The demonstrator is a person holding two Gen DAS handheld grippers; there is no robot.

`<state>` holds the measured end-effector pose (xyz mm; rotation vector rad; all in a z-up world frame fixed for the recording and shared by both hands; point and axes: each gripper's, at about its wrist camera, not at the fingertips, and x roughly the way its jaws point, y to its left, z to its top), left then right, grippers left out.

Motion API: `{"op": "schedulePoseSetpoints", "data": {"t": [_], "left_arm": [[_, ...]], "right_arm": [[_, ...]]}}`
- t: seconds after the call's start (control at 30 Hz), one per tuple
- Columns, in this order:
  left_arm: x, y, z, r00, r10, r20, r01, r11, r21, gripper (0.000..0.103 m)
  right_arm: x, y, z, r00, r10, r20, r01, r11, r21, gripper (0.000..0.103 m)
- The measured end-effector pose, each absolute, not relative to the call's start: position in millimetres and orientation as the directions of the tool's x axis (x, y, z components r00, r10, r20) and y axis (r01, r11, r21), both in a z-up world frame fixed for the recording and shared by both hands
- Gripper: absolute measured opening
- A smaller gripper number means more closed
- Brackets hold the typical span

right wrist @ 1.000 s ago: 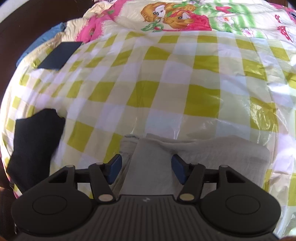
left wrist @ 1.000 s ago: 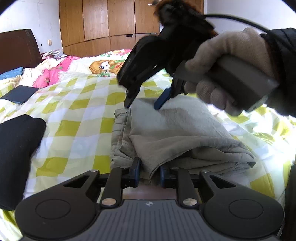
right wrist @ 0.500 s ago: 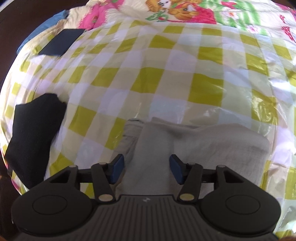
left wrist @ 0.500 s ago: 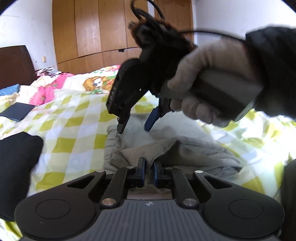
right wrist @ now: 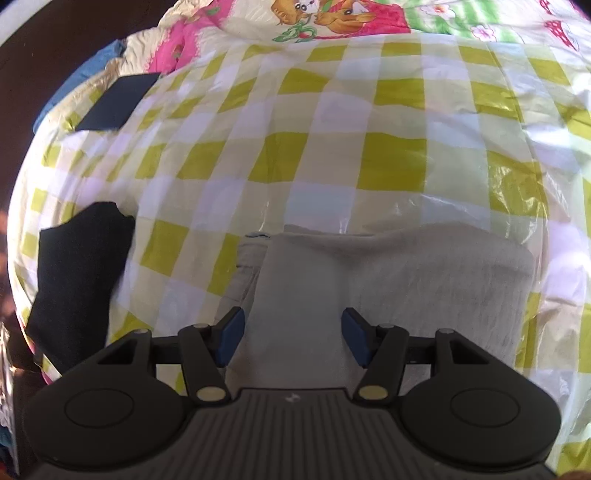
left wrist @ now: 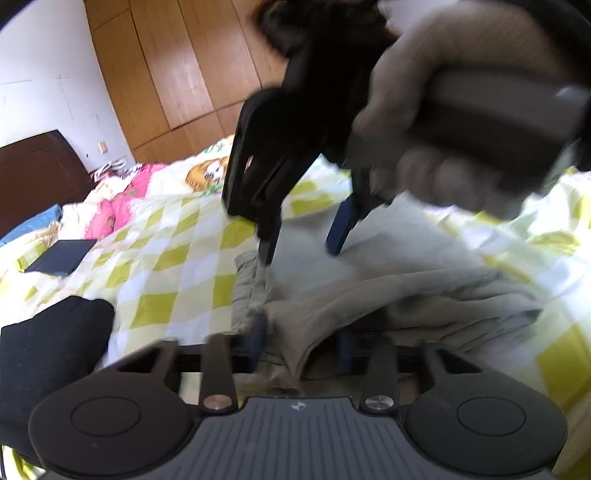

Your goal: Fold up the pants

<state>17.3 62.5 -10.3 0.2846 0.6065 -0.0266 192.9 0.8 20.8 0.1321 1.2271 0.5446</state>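
The left tool (left wrist: 299, 341) sits low at the near edge of the folded grey pants (left wrist: 388, 295), with a hanging flap of the cloth between its blue pads; its jaws have just been opening, and the pads now stand apart on either side of the fold rather than pinching it, though blur makes contact hard to judge. The right tool (right wrist: 291, 336) points steeply down over the same pants (right wrist: 406, 273), its jaws open and clear of the cloth, which lies flat below the gap between them. In the left wrist view the right tool (left wrist: 306, 240) comes in from above, its two fingers aimed at the far left corner of the pants, and a gloved hand (left wrist: 424, 122) is wrapped around its grey handle, with a dark sleeve behind the wrist. The pants lie folded into a compact rectangle on the bed (right wrist: 332, 155), on a yellow-and-white checked cover with a glossy sheen. To the left of the pants, apart from them, lies a black garment (right wrist: 77, 273), and farther off, near the head of the bed, a flat dark blue square item (right wrist: 118, 101). Beyond the checked cover is a cartoon-print quilt (right wrist: 332, 18) with pink patches, and the left wrist view shows a wooden wardrobe (left wrist: 177, 74) against the wall.
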Motion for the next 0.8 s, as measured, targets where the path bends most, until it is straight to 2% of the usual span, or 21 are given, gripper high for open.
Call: {"op": "schedulePoseSetpoints", "data": {"t": [0.03,0.17,0.3,0.37,0.47,0.5,0.57,0.67,0.8], "left_arm": [[18.6,66.7,-10.0,0.813,0.048,-0.581,0.103,0.969,0.226,0.022],[8.8,75.7,7.1,0.858,0.014,-0.513,0.081,0.983,0.163,0.02],[-4.7,63.2,23.0,0.895,-0.086,-0.437,0.162,0.977,0.14,0.02],[-9.9,52.8,26.6,0.905,-0.116,-0.408,0.199,0.966,0.166,0.02],[-15.5,45.8,27.8,0.91,-0.148,-0.386,0.231,0.956,0.178,0.02],[-16.3,44.8,27.8,0.911,-0.153,-0.384,0.235,0.956,0.177,0.02],[-16.7,47.4,27.3,0.911,-0.152,-0.383,0.231,0.958,0.17,0.02],[-13.5,58.2,30.3,0.915,-0.146,-0.376,0.209,0.969,0.134,0.02],[-14.6,82.0,37.7,0.932,-0.123,-0.342,0.153,0.986,0.062,0.02]], "right_arm": [[193.4,-0.4,22.2,0.233,0.467,-0.853,-0.322,0.865,0.385,0.06],[194.3,0.9,26.2,0.242,0.477,-0.845,-0.32,0.861,0.394,0.061],[190.7,6.8,33.4,0.234,0.463,-0.855,-0.349,0.861,0.371,0.061],[189.1,11.0,39.1,0.24,0.436,-0.867,-0.382,0.864,0.329,0.064],[192.3,19.2,41.3,0.269,0.363,-0.892,-0.429,0.875,0.226,0.061],[195.0,20.5,39.3,0.269,0.343,-0.9,-0.438,0.876,0.203,0.055],[200.6,19.0,34.8,0.249,0.328,-0.911,-0.438,0.877,0.196,0.008],[203.0,9.0,40.0,0.246,0.358,-0.901,-0.409,0.881,0.239,0.006],[200.7,2.4,72.6,0.302,0.446,-0.843,-0.39,0.864,0.318,0.006]]}}
